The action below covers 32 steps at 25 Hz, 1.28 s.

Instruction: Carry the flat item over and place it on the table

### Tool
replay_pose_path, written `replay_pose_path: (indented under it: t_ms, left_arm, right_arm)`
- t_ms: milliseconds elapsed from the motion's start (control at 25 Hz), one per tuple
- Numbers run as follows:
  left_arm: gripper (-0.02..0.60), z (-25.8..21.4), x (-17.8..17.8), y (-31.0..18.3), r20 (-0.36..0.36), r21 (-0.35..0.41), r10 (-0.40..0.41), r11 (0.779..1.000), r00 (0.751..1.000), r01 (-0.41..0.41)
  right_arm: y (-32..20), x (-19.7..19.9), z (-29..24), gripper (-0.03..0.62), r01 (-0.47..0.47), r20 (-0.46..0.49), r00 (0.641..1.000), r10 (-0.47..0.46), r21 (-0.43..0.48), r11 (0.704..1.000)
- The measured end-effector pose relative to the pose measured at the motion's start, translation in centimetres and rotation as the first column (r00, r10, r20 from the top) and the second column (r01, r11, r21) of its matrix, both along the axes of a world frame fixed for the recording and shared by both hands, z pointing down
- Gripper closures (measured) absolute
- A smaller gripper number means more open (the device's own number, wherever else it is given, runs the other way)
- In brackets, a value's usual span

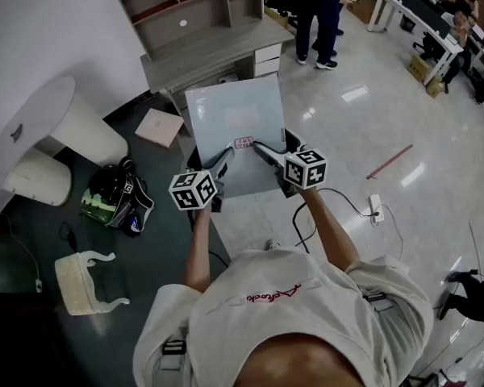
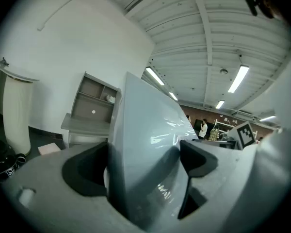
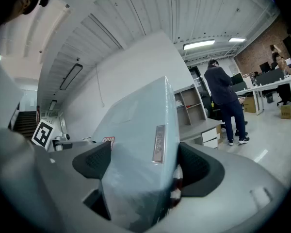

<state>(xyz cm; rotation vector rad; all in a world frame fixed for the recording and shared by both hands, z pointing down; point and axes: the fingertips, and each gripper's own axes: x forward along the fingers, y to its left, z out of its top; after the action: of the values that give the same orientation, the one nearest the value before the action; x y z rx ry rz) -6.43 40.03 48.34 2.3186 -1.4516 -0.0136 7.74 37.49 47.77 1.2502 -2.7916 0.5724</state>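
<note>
The flat item (image 1: 234, 119) is a pale blue-grey slab with a small red-and-white label near its near edge. I hold it in the air in front of me, tilted up, above the floor. My left gripper (image 1: 220, 164) is shut on its near left edge, and my right gripper (image 1: 268, 153) is shut on its near right edge. In the left gripper view the flat item (image 2: 145, 135) fills the gap between both dark pads (image 2: 85, 171). The right gripper view shows the flat item (image 3: 136, 149) clamped edge-on between the pads (image 3: 199, 166), a silver strip on its side.
A grey desk with shelves (image 1: 214, 51) stands just beyond the item. At the left are a white round table (image 1: 44, 115), a pink box (image 1: 160, 127), a dark helmet (image 1: 113, 196) and a white basket (image 1: 85, 280). A person (image 1: 319, 14) stands at the back; a power strip (image 1: 377, 208) lies on the glossy floor.
</note>
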Motion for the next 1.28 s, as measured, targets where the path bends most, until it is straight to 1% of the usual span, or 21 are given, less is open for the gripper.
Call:
replay_pose_path:
  t_ms: [320,920,1280]
  left_arm:
    - [0.100,0.4,1.6,0.4,0.008,-0.008,0.005,1.000,1.000,-0.005]
    - [0.100,-0.1,5.2,-2.1,0.022,0.009,-0.010,1.000,1.000,0.010]
    - [0.100,0.9,5.4,-3.7,0.013,-0.001,-0.027,1.000,1.000,0.027]
  right_arm:
    - [0.5,1.6,0.5,0.148,-0.005,0.006,1.000,0.005,-0.008,1.000]
    - [-2.1,5.2,0.1,0.148,0.010,0.024,1.000,-0.010,0.008,1.000]
    - [-4.1,5.4,1.0,0.148,0.029,0.017,0.999,-0.029,-0.001,1.000]
